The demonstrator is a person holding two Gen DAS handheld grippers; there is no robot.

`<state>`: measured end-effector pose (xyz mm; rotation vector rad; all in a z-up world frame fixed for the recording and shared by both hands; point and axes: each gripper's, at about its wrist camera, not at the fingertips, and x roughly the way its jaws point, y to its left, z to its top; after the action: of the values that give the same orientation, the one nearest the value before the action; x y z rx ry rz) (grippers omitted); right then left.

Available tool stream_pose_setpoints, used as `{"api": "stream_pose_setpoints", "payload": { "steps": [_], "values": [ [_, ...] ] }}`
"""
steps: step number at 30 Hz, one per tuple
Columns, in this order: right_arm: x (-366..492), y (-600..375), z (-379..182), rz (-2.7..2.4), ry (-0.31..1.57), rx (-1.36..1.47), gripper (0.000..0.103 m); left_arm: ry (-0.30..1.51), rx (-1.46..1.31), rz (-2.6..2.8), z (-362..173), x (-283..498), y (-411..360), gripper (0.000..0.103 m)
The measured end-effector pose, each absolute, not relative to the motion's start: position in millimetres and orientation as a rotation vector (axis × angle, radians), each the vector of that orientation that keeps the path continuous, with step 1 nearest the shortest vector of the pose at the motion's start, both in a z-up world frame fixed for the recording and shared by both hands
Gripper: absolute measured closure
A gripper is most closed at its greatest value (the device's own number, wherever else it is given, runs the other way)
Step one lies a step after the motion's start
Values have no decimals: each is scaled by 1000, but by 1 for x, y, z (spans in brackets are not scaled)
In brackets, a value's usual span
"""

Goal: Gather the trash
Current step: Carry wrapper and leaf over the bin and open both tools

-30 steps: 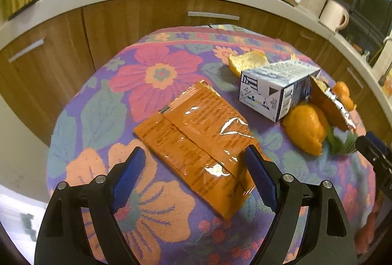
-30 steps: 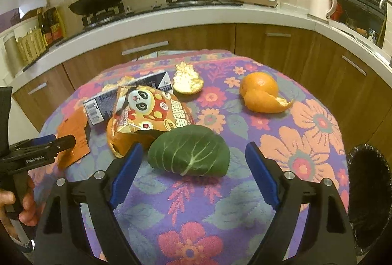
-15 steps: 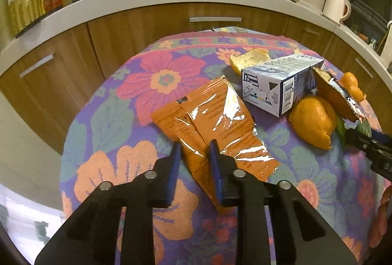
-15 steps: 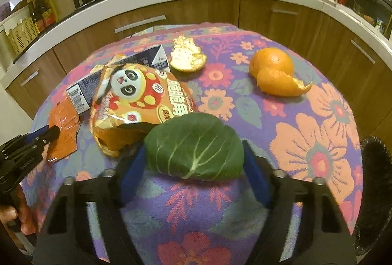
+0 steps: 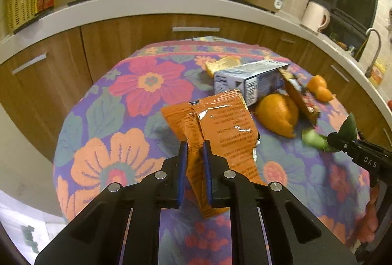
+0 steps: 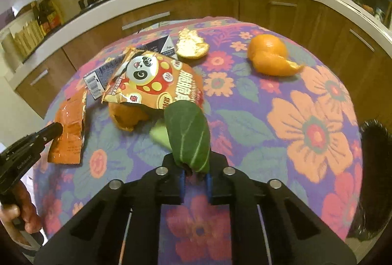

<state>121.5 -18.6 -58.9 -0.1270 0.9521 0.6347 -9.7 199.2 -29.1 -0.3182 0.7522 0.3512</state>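
- Here, the left gripper [image 5: 194, 152] is clenched on a crinkled orange foil wrapper [image 5: 220, 128], lifting it above the floral tablecloth [image 5: 117, 123].
- The right gripper [image 6: 194, 179] grasps a dark green leaf [image 6: 188, 135] near the panda snack bag [image 6: 152, 80].

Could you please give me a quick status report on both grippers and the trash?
Left gripper shut on orange wrapper, lifted. Right gripper shut on green leaf. Panda snack bag, carton, peels remain on table. Nothing blocking.

Floral-clothed table [image 6: 318, 132]; carton [image 5: 254, 81], snack bag [image 6: 156, 79], orange peels [image 6: 269, 57] on it.
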Motion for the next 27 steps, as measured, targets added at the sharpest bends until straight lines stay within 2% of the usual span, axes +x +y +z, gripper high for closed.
{"api": "stream_pose_setpoints", "payload": {
  "steps": [15,27],
  "values": [
    [98,-96,-4,588,847,17,96,630,-282,203,20,-20,144,92],
    [117,-200,18,418,765,154,96,587,-195,-3,47,34,46,92]
  ]
}}
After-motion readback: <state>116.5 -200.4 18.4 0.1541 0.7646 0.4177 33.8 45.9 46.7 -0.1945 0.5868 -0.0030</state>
